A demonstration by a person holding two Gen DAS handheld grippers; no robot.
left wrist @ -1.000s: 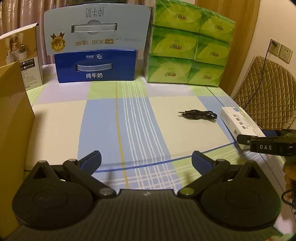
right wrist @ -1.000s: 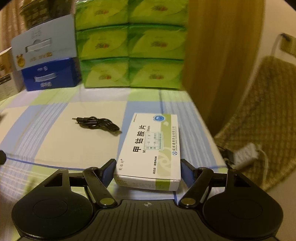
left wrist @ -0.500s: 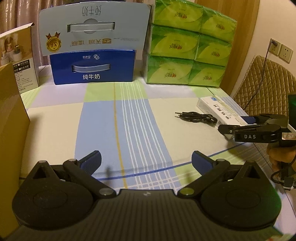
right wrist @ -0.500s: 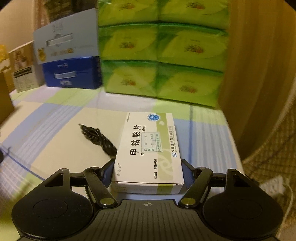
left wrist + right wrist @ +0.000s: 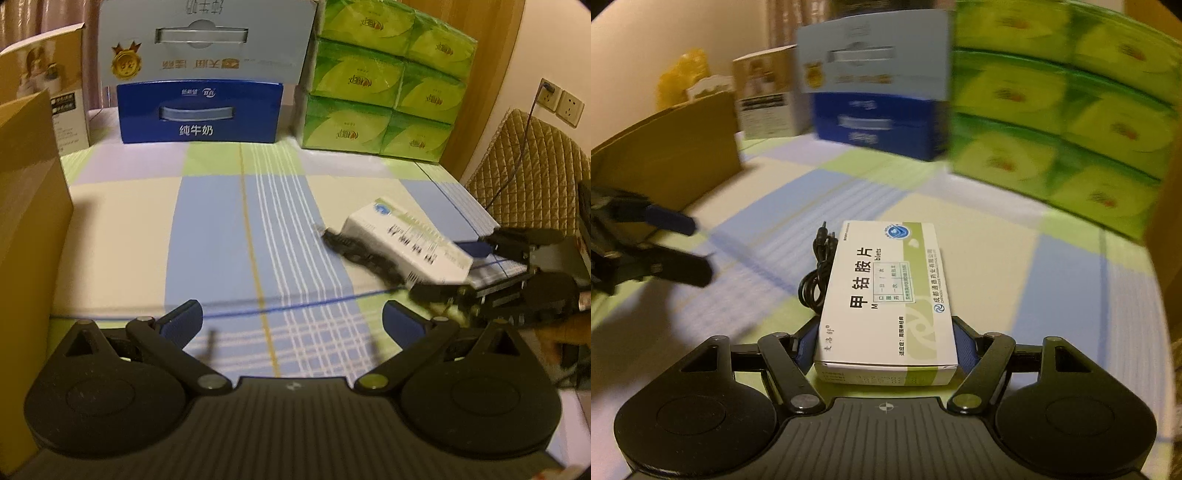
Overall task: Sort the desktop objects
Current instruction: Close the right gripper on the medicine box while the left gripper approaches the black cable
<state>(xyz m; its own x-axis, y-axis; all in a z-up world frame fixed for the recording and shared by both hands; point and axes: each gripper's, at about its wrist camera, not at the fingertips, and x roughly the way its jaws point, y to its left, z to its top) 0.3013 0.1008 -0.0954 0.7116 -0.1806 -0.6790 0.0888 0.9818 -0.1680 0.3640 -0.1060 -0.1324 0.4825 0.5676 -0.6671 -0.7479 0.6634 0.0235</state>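
A white and green medicine box (image 5: 886,295) sits between the fingers of my right gripper (image 5: 886,343), whose blue pads press on both of its long sides. Seen from the left wrist, that box (image 5: 402,240) hangs tilted just above the checked cloth at the right, with the right gripper (image 5: 448,269) behind it. A black audio cable (image 5: 816,273) lies coiled on the cloth, just left of and partly under the box. My left gripper (image 5: 291,319) stands open over the cloth with nothing between its fingers; it also shows at the left of the right wrist view (image 5: 692,246).
A brown cardboard box (image 5: 29,221) stands at the left edge. A blue milk carton (image 5: 199,110) with a pale one on top, green tissue packs (image 5: 384,92) and a small printed box (image 5: 48,92) line the back. A quilted chair (image 5: 528,184) stands right of the table.
My right gripper closed on the medicine box, raised it off the table's right edge and swung it left, tilted, over the cable. The left gripper has stayed put.
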